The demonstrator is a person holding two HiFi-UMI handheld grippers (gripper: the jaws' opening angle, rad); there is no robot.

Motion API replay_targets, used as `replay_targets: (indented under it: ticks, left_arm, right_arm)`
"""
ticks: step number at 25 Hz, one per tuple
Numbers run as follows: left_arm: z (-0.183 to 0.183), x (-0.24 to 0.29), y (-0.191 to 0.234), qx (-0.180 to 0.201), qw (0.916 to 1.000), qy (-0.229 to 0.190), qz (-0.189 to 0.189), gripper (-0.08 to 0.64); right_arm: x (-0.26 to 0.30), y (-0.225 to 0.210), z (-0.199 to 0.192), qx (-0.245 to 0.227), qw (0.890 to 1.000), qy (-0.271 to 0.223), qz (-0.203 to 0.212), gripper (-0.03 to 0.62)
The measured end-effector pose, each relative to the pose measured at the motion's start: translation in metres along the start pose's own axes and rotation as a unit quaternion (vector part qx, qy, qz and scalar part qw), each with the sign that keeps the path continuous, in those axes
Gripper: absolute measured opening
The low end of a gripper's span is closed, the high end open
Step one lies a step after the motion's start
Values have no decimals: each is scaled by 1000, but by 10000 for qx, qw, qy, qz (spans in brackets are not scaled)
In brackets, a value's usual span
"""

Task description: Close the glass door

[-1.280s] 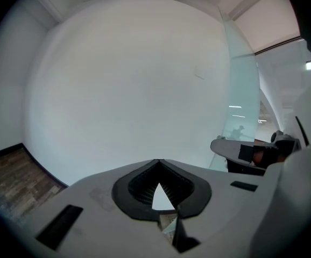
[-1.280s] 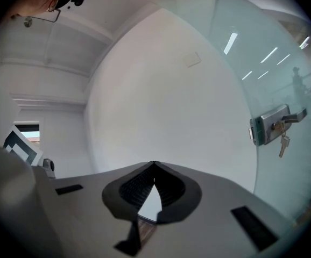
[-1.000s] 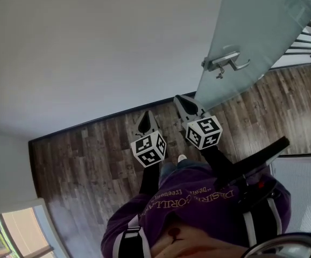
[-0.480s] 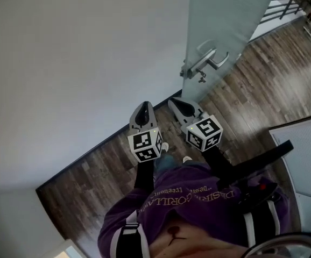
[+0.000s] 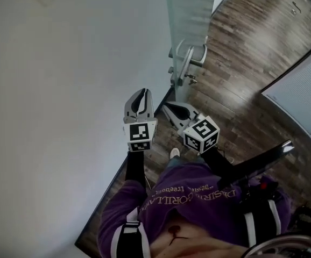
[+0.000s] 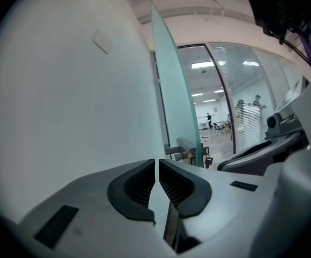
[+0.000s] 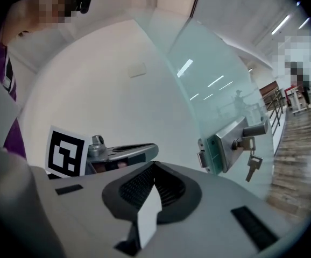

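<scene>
In the head view, the door stood open and was seen almost edge-on, its near edge just beside the white wall. Its handle lay above both grippers in the picture. The left gripper and right gripper were held side by side over the wood floor, clear of the door.

In the left gripper view, the left gripper had its jaws pressed together with nothing between them. Beyond the tips, the door rose upright with the wall on its left. The handle showed just past the tips, apart from them.

In the right gripper view, the right gripper also had its jaws together and empty. The door stood to the right, untouched. A key hung below the handle. The left gripper showed to the left.
</scene>
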State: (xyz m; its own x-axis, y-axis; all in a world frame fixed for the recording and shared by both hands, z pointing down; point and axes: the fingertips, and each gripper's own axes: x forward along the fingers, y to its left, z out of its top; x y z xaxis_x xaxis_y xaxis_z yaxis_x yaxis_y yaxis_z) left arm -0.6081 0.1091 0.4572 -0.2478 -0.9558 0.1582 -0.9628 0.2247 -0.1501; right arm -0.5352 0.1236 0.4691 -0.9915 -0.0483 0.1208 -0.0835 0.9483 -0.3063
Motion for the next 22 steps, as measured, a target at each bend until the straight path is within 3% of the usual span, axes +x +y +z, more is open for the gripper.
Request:
replay_targets:
  ticks: [3, 5, 7, 11, 14, 16, 22]
  left_arm:
    - [1, 25, -20, 931, 9908, 4, -978, 24]
    - [-6, 43, -31, 1569, 9754, 34, -1548, 68]
    - [-15, 60, -33, 2141, 9601, 137, -1796, 99]
    - [-23, 91, -25, 3265, 9275, 313, -1794, 132]
    - [-32, 121, -31, 4159, 8874, 422, -1944, 142]
    - [-31, 142, -30, 4655, 8646, 423, -1843, 147]
    - [-17, 182, -36, 5387, 8277, 99, -1572, 172]
  right_arm:
    - [-8, -6, 0, 50, 9990, -55, -442, -3]
    - [-14, -10, 2, 30, 9976, -90, -683, -3]
    - [-22, -12, 2, 26, 9961, -122, -872, -4]
    - [-32, -12, 4, 45, 9933, -169, -1145, -3]
    - [-40, -18, 4, 38, 9898, -220, -1406, -3]
    - [-43, -21, 4, 61, 9883, -224, -1505, -3]
    - [-53, -29, 4, 137, 9833, -293, -1791, -3]
